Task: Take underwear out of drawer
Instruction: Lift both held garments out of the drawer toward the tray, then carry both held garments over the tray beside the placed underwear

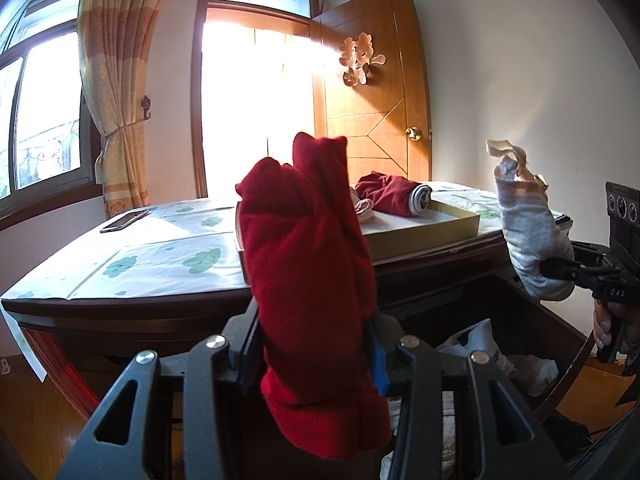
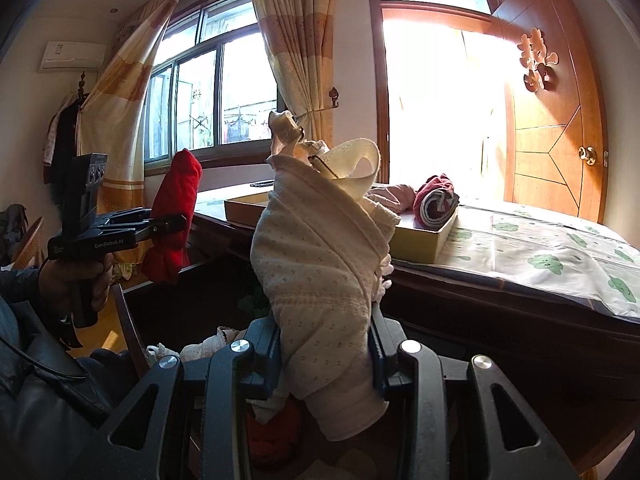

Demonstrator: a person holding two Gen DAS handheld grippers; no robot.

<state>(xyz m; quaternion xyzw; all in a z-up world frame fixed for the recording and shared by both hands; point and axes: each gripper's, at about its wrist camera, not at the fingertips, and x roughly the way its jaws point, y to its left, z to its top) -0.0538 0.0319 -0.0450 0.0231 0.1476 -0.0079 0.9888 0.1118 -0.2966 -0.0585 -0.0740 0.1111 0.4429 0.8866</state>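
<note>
A rolled red undergarment (image 1: pixel 312 300) is clamped upright between the partly closed jaws of the left gripper (image 1: pixel 316 364), and a rolled cream dotted undergarment (image 2: pixel 320 280) is pinched likewise by the right gripper (image 2: pixel 326 360); both rolls are held above the open drawer (image 1: pixel 560 320), clear of the clothes left inside it; a shallow cardboard box (image 1: pixel 440 228) on the cloth-covered surface (image 1: pixel 160 256) already holds a dark red garment (image 1: pixel 392 196); only the lower part of each roll is gripped, so a roll could be tipped out or shaken loose by a quick swing; the cream roll's loose strap end (image 2: pixel 360 164) could be snagged on the box rim; a roll could be dropped back into the drawer if released short.
</note>
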